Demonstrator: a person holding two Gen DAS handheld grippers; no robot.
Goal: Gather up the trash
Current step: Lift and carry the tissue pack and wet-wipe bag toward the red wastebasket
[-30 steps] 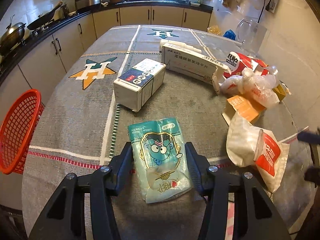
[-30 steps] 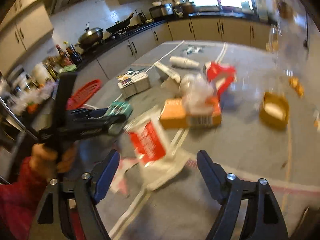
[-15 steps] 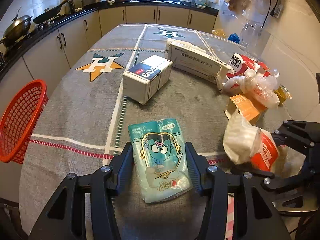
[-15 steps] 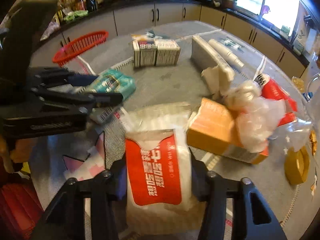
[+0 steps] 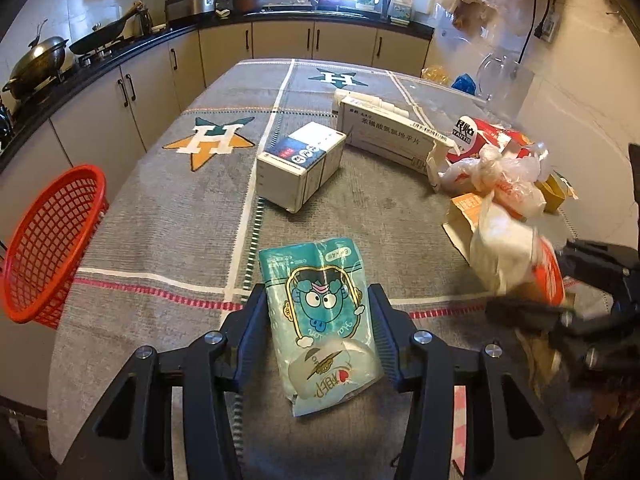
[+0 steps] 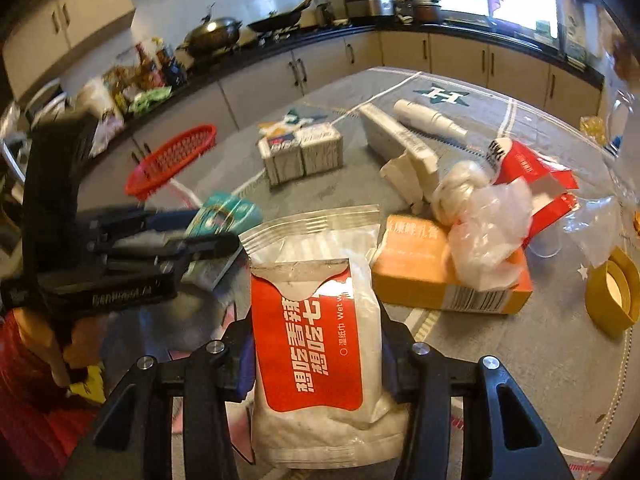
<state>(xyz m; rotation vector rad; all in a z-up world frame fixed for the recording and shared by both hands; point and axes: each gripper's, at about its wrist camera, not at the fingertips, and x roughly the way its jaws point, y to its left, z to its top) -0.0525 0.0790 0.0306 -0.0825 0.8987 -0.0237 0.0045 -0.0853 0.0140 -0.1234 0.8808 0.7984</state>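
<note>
The counter (image 5: 168,216) has a grey cloth with star shapes on it. A red basket (image 5: 48,240) hangs at its left edge, and I cannot see anything in it. A long white box (image 5: 388,138) lies near the far right side. A smaller white box (image 5: 300,168) sits in the middle. An orange box (image 6: 444,276) lies by the right edge with a crumpled clear bag (image 6: 488,232) on top. A yellow tape roll (image 6: 612,292) sits further right. The right tongs (image 6: 316,344) have just closed in and now squeeze a white and red wet wipe pack (image 6: 312,340). The left tongs (image 5: 318,328) pinch a teal tissue pack (image 5: 320,320) at the near edge.
</note>
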